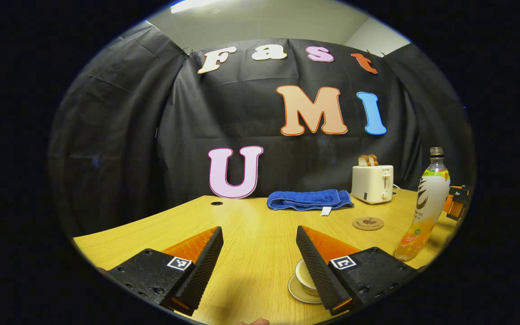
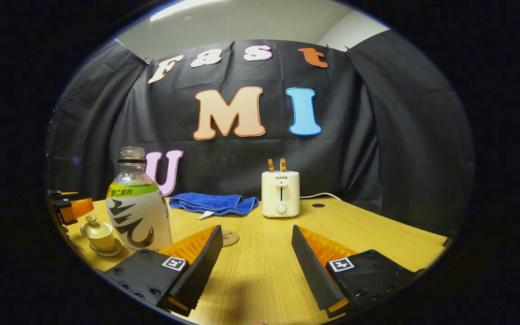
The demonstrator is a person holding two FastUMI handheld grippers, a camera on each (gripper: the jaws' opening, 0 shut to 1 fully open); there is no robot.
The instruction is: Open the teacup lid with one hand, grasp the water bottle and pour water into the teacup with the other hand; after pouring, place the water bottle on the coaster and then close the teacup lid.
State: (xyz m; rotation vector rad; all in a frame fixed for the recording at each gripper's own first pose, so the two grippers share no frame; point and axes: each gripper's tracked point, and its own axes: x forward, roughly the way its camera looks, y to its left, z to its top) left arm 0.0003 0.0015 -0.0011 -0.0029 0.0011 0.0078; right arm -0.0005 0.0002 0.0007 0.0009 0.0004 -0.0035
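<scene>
Both grippers hovered wide open and empty above the wooden table, nothing yet grasped.

In the left gripper view, the left gripper [image 1: 260,253] had the lidded teacup [image 1: 304,276] on its saucer tucked against its right finger, the coaster [image 1: 368,223] ahead and right, the water bottle [image 1: 424,205] farther right. In the right gripper view, the right gripper [image 2: 255,250] had the bottle just beyond its left finger. To start well, the left gripper probably needed to shift right and centre over the lid's knob before closing.
</scene>
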